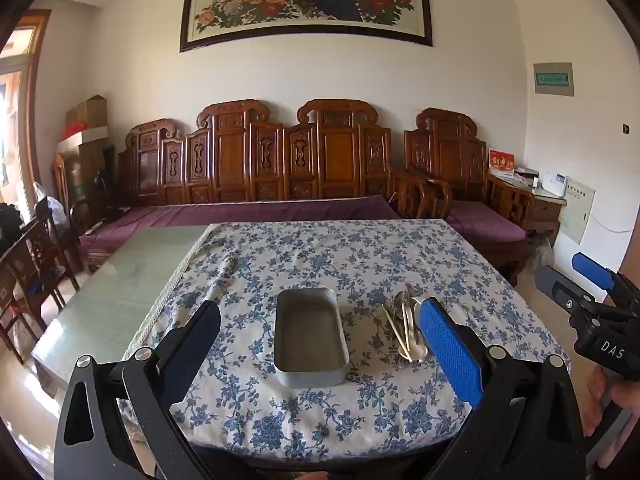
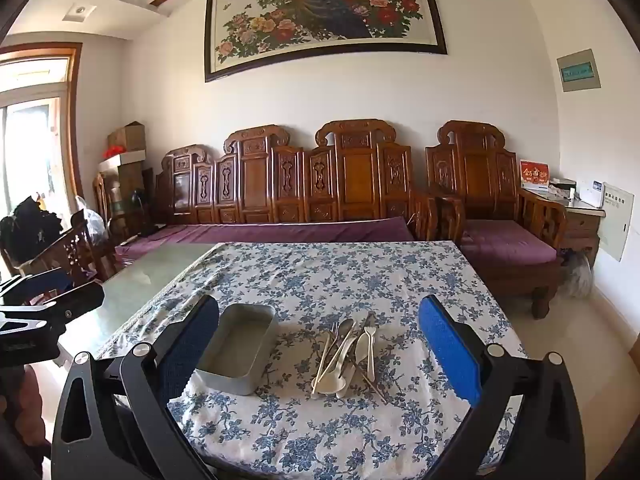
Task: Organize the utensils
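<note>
- Two grippers are hanging above the near edge of a table (image 1: 132, 280) with a blue flower cloth (image 2: 352, 280), and neither one is touching anything.
- The left gripper (image 1: 320, 344) is showing its fingers spread wide in the lower part of its view, with nothing between them.
- The right gripper (image 2: 320, 344) is also showing wide, empty fingers in the lower part of its view.
- A metal tray (image 1: 310, 336) is sitting in the lower middle of the left view, and nothing is lying in it.
- A pile of utensils (image 2: 348, 354) is lying just to the right of the tray, in the lower middle of the right view. Spoons, forks and thin sticks are crossing over each other.
- Nothing is in the tray yet, so I think the first pick is coming up.
- The right gripper is looking straight at the pile, so it is probably the better one to reach.
- It is probably best to go for one piece on top, at its handle, with the fingers across it, so the others are not dragging along.
</note>
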`<state>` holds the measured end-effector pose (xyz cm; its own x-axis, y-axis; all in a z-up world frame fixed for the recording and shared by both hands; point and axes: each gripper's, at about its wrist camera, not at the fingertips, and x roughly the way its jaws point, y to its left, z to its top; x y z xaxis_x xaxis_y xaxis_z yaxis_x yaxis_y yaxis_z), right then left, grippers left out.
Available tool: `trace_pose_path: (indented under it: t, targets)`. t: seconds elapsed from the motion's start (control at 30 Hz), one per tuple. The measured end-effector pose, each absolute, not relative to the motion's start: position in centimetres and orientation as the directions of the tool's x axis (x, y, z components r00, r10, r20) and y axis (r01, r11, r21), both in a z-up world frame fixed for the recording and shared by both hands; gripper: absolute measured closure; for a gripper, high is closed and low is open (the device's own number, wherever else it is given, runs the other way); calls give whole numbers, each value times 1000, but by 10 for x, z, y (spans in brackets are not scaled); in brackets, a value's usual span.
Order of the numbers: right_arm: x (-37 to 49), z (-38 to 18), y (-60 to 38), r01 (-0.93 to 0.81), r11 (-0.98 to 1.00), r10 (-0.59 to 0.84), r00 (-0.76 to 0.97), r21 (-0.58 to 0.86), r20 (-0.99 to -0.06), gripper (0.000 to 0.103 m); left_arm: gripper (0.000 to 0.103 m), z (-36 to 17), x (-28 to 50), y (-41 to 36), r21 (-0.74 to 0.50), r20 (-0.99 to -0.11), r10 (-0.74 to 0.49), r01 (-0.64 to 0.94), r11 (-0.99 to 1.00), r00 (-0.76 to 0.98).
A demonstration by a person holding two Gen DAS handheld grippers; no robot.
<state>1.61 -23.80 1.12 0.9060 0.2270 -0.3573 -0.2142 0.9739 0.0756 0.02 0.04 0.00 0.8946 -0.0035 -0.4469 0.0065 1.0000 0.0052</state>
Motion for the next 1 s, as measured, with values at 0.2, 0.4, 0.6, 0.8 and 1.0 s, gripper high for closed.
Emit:
trace_pose_path:
  t: [0.2,0.4,0.6,0.8,1.0]
  targets:
    - [16,11,-238,-212,974,226,908,78,-354,3,6,0,0,1,1,-442,-7,9,1000,897]
    - [15,11,-238,-216,974,227,909,73,-350,3,6,0,0,0,3,-439,-6,9,1000,898]
    - [17,10,-236,-213,974,225,908,75,-352,3,6,0,0,0,4,-439,-6,8,1000,898]
    - [17,10,-237,-216,973,229,908,77,-350,3,6,0,0,0,3,-439,-6,8,1000,899]
    - [16,10,-238,-216,973,230,908,79,-351,3,6,0,0,0,3,-438,-6,8,1000,899]
